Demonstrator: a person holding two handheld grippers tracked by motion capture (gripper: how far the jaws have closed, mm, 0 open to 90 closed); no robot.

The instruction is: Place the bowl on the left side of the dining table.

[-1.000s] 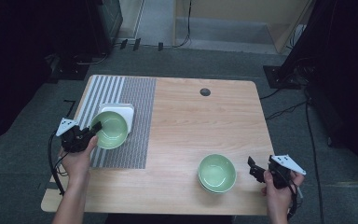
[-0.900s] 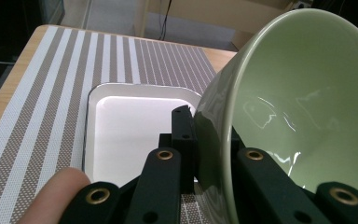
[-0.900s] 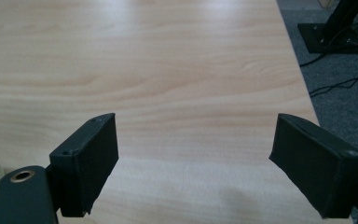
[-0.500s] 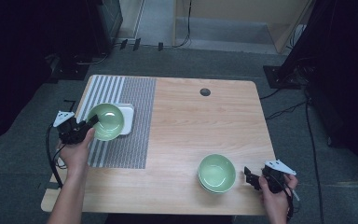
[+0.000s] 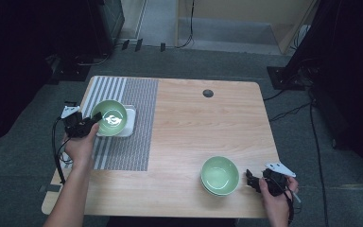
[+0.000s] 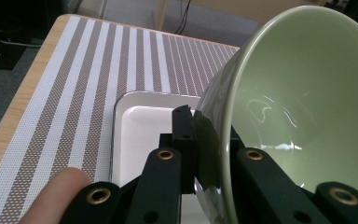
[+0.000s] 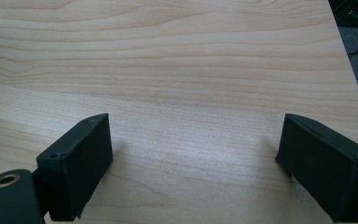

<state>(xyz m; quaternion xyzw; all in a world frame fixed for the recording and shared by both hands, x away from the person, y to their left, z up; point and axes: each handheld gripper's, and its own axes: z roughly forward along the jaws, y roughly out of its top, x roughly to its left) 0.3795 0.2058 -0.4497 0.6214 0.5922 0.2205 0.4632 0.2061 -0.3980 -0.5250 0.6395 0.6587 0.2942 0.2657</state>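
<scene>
High view: left hand-held gripper (image 5: 89,124) has carried green bowl (image 5: 109,117) farther up striped mat (image 5: 139,118), now over white tray (image 5: 128,124); right hand-held gripper (image 5: 251,181) has sunk to worktop (image 5: 194,123), jaws just been opening, nothing between, second bowl (image 5: 220,175) just beside.

Left gripper view: left hand-held gripper (image 6: 208,140) clamped on bowl (image 6: 307,116) rim, bowl tilted above tray (image 6: 144,126); glossy pale green inside.

Right gripper view: right hand-held gripper (image 7: 193,154) jaws wide over bare worktop (image 7: 177,70).

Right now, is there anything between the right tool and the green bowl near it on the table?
Nothing visible. The right tool stands open beside the green bowl, with bare wooden table between its jaws. The left tool and the other bowl that it grips are far across the table.
</scene>
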